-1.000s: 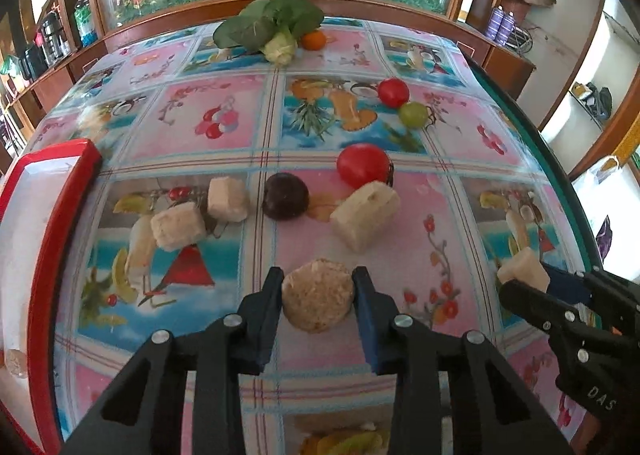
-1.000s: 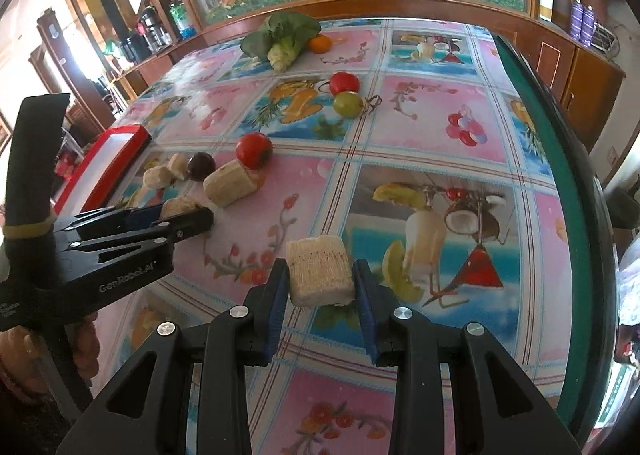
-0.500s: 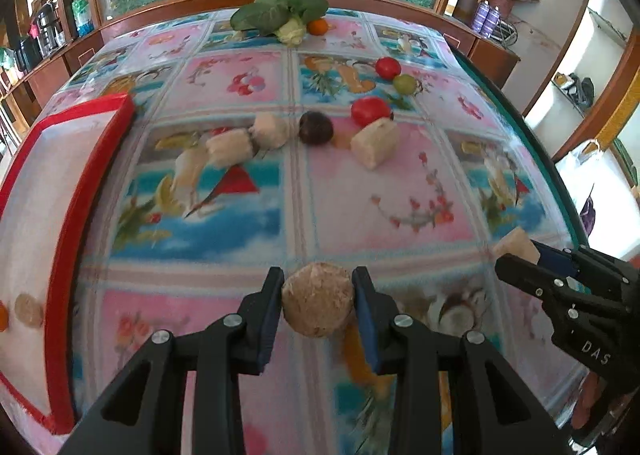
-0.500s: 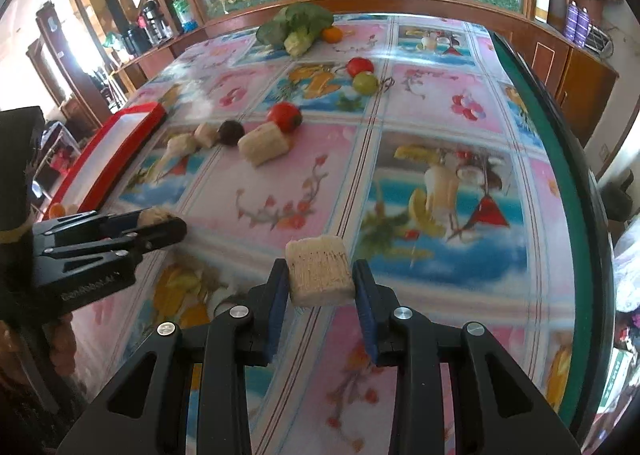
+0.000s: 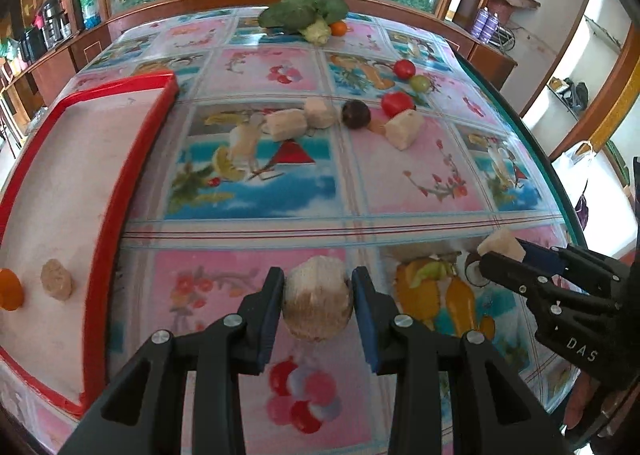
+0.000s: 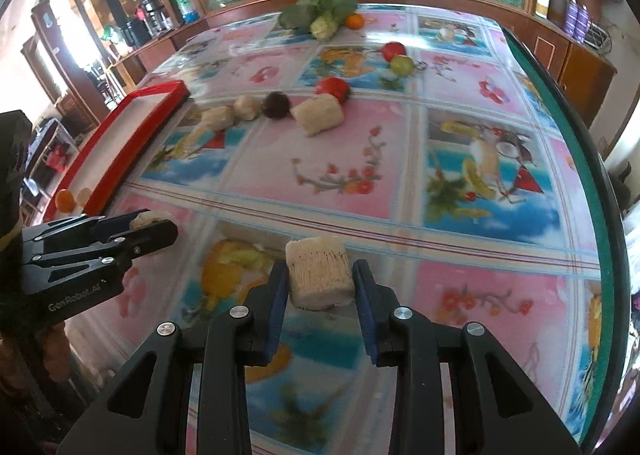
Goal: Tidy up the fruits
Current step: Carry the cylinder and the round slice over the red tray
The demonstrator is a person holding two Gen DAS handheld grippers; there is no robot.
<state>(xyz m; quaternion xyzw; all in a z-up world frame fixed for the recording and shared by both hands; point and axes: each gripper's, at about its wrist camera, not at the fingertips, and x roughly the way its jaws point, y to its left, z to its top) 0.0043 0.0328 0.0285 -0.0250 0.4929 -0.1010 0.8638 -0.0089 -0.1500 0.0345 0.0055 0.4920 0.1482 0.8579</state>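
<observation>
left tongs (image 5: 318,297): round chunk (image 5: 318,301) clamped | right tongs (image 6: 320,281): block (image 6: 320,273) clamped

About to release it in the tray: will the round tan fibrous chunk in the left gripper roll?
The round tan fibrous chunk looks rounded, so it may roll a little. Its rough surface probably damps that. The red-rimmed tray should stop it.

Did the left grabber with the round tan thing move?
Yes. The left gripper carried the round tan piece away from the dark fruit, toward the red tray.
</observation>
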